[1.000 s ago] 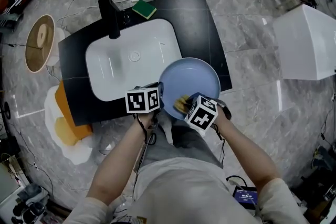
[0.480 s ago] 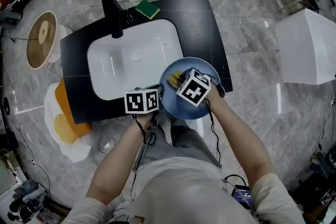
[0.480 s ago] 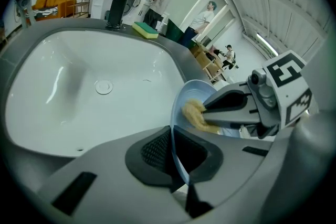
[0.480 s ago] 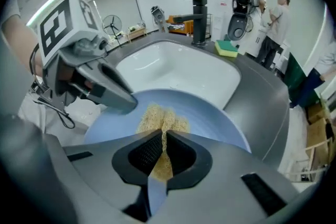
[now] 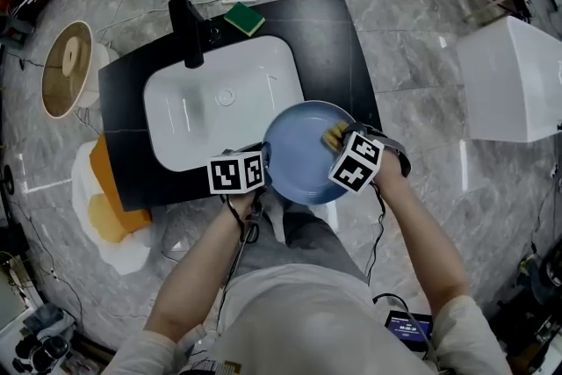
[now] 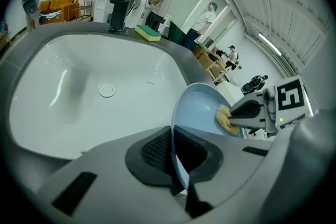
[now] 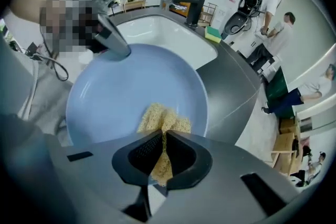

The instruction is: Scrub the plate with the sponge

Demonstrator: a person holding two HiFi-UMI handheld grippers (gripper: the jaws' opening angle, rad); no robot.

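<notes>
Nearest: left gripper [image 6: 173, 160], jaws pressed together on near rim of blue plate [image 6: 202, 107]; plate extends ahead of jaws. Right gripper [image 7: 161, 160], jaws pinching yellow sponge [image 7: 164, 119]. Sponge protrudes past jaw tips and presses on plate's inner face, close to rim on right gripper's side. Beyond left gripper's jaws: white sink basin [image 5: 176, 123] set in black counter [image 5: 338, 39], drain [image 6: 107, 90] at its bottom. Farthest, behind basin: black faucet [image 5: 186, 31], with green scouring pad [image 5: 241, 16] on counter just beside it.

Head view steeply down; both gripper views close, plate [image 5: 303, 155] shared.
</notes>
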